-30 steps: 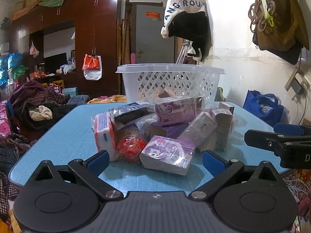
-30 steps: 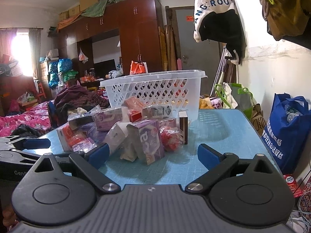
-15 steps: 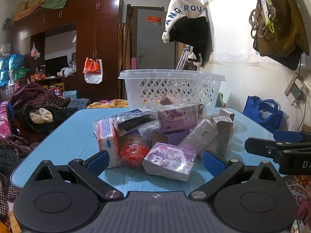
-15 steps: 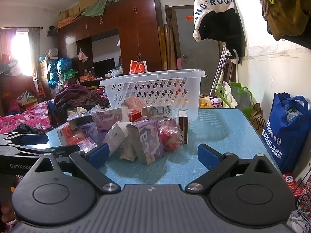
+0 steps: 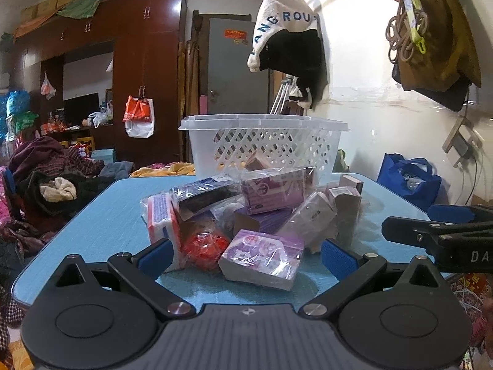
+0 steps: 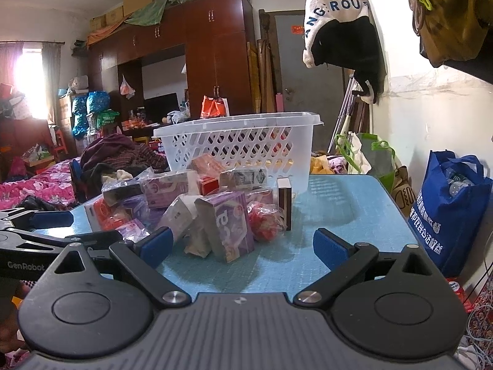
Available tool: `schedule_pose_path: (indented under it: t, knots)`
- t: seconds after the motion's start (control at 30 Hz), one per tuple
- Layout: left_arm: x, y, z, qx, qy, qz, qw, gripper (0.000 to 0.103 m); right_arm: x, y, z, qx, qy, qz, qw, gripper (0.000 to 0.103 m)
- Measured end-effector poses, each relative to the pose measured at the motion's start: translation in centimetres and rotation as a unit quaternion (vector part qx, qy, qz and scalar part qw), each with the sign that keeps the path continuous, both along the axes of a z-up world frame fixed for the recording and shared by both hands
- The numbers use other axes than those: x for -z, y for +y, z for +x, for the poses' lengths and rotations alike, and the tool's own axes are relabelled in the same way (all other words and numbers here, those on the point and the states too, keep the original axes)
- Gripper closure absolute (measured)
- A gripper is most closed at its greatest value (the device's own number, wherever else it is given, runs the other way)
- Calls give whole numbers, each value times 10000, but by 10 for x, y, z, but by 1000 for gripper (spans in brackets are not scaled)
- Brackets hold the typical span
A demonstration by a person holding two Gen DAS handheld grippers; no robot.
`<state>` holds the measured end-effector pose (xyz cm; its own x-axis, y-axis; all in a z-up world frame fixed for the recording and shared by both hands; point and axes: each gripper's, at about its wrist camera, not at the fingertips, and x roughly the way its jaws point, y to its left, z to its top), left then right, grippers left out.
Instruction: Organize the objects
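A pile of packets [image 5: 246,212] is heaped mid-bench [image 5: 101,225], with a basket [image 5: 265,145] set just behind it. At the pile's near edge, in the left wrist view, a box [image 5: 262,257] is laid flat, with a mesh bag [image 5: 203,246] just left of it. A tote [image 6: 446,209] is placed on the floor right of the bench. A wardrobe [image 6: 197,61] is seen behind everything.

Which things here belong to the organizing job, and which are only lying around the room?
For the job:
- pile of packets
- white basket
- left gripper, open
- right gripper, open

Only lying about:
- blue bag
- hanging hat
- clothes heap
- wardrobe
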<state>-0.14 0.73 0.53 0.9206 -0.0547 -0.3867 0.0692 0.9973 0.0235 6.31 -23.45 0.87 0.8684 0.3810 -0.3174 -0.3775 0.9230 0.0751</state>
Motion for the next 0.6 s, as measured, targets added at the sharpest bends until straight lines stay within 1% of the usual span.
schedule_pose_path:
  t: [0.13, 0.4, 0.6]
  knots:
    - [0, -1, -2, 75, -104, 35, 9999, 0, 0, 0, 0, 8, -3, 0, 10000, 3]
    - [1, 4, 0, 95, -171, -180, 9996, 0, -1, -1, 0, 20, 0, 4, 10000, 3]
    - [5, 10, 1, 117, -172, -249, 9995, 0, -1, -1, 0, 11, -20, 6, 10000, 3]
